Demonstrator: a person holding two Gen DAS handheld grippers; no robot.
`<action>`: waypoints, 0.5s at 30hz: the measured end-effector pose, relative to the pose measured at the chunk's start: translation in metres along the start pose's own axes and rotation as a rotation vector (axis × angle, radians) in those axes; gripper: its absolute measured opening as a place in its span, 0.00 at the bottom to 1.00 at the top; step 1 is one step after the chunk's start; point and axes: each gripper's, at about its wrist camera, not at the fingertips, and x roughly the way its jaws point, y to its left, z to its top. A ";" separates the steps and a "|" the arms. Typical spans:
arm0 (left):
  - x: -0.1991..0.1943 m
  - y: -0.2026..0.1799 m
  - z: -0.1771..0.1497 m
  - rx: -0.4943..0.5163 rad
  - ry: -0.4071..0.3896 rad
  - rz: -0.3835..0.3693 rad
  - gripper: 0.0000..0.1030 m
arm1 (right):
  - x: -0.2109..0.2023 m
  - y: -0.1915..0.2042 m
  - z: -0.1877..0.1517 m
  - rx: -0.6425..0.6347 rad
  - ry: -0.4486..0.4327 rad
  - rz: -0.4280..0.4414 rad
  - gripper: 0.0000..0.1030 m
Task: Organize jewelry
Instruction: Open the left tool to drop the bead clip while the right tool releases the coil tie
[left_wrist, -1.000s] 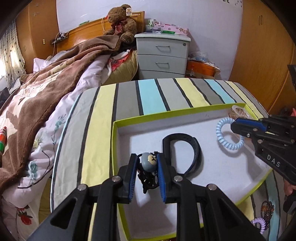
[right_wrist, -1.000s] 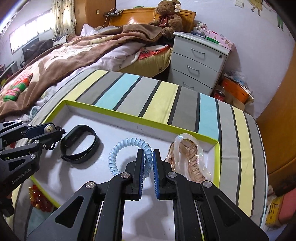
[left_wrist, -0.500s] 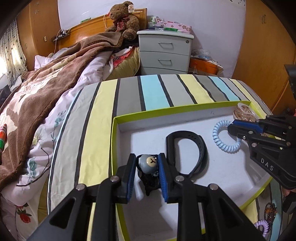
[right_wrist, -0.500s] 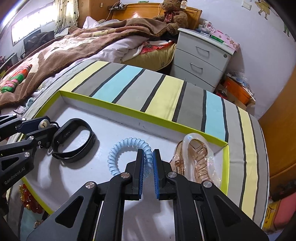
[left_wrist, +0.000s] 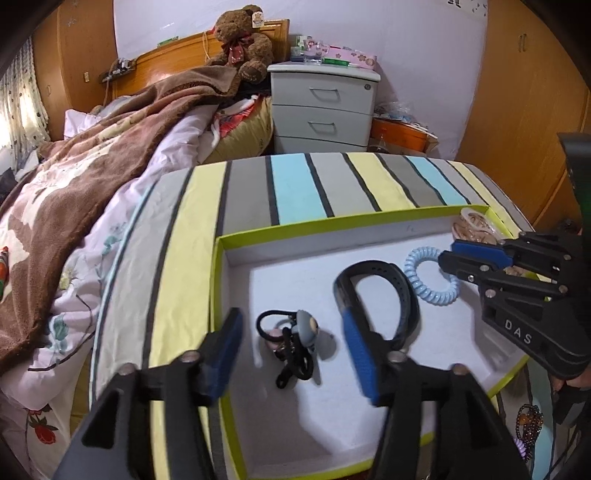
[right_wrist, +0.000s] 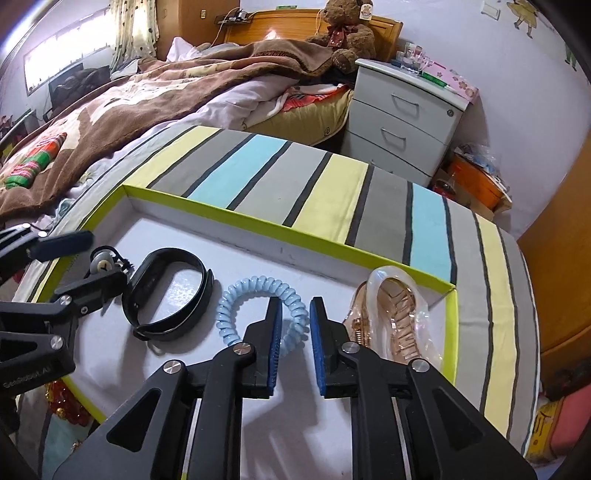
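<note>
I spread my left gripper (left_wrist: 291, 354) off the charm hair tie (left_wrist: 295, 341) and my right gripper (right_wrist: 295, 345) off the blue coil (right_wrist: 258, 295) in the tray (right_wrist: 280, 230); both fingers are opening and could drag either piece.

Bkgd only: brown teddy bear (left_wrist: 242, 42) sits vs wooden headboard (right_wrist: 295, 31). Brown blanket (left_wrist: 99, 155) over bed w/ floral sheet (left_wrist: 62, 295). Grey 3-drawer nightstand (left_wrist: 323, 107) beside bed, pink box (left_wrist: 354, 59) on top. Orange bin (right_wrist: 476, 181) near nightstand. Striped cloth (left_wrist: 291, 188) (yellow/grey/blue) covers desk. Wood wardrobe (left_wrist: 524, 103) at right; curtain (right_wrist: 135, 31) by window.
</note>
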 end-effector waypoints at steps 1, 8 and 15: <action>-0.001 0.001 0.000 -0.005 -0.001 -0.009 0.63 | -0.001 0.000 0.000 0.000 -0.001 0.000 0.16; -0.015 0.006 -0.004 -0.030 -0.014 -0.029 0.64 | -0.018 -0.003 -0.005 0.020 -0.027 0.013 0.17; -0.044 0.014 -0.017 -0.042 -0.051 -0.056 0.67 | -0.054 -0.013 -0.020 0.051 -0.079 0.049 0.17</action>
